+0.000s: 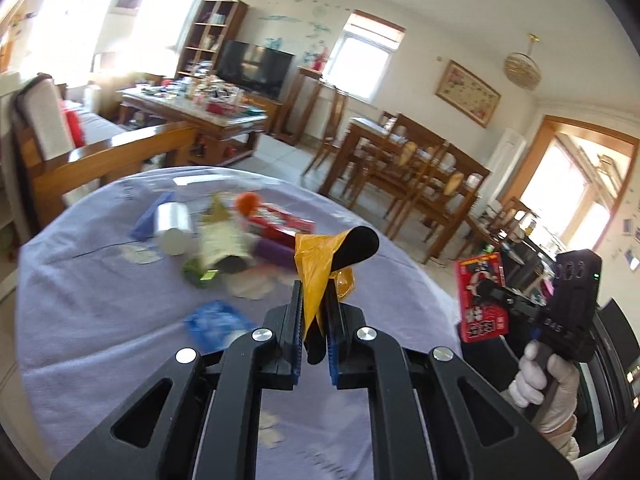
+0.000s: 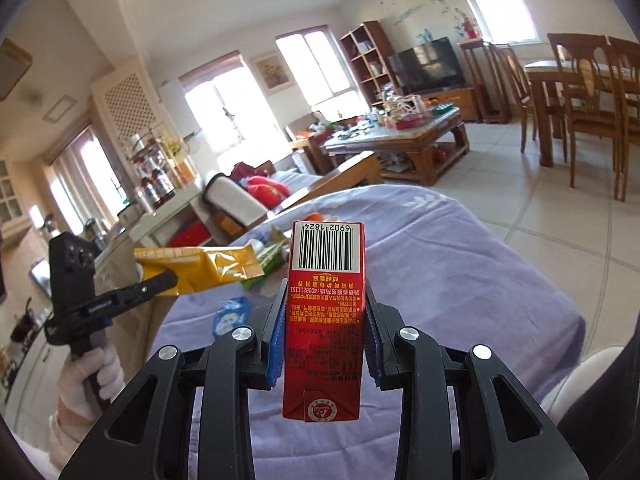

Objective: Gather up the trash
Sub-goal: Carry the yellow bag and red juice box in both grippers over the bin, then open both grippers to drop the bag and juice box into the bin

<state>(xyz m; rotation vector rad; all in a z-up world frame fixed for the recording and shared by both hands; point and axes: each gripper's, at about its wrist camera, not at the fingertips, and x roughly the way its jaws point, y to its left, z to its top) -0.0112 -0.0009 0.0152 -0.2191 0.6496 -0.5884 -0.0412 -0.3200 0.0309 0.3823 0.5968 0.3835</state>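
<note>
My left gripper [image 1: 314, 312] is shut on a yellow foil wrapper [image 1: 316, 264], held above the lilac-covered table [image 1: 100, 300]. From the right wrist view the same wrapper [image 2: 200, 266] sticks out sideways from the left gripper [image 2: 160, 282]. My right gripper [image 2: 326, 320] is shut on a red drink carton [image 2: 326, 320], barcode end up. In the left wrist view that carton [image 1: 482, 296] hangs off the table's right side. More trash lies on the cloth: a white roll [image 1: 174, 226], a crumpled paper bag [image 1: 224, 244], a red box [image 1: 280, 226] and a blue packet [image 1: 216, 322].
A wooden sofa [image 1: 108, 156] stands behind the table, a cluttered coffee table [image 1: 200, 112] beyond it. Dining table and chairs [image 1: 416, 168] are at the right. A gloved hand [image 1: 544, 380] holds the right gripper. Dark furniture [image 1: 608, 344] stands at the far right.
</note>
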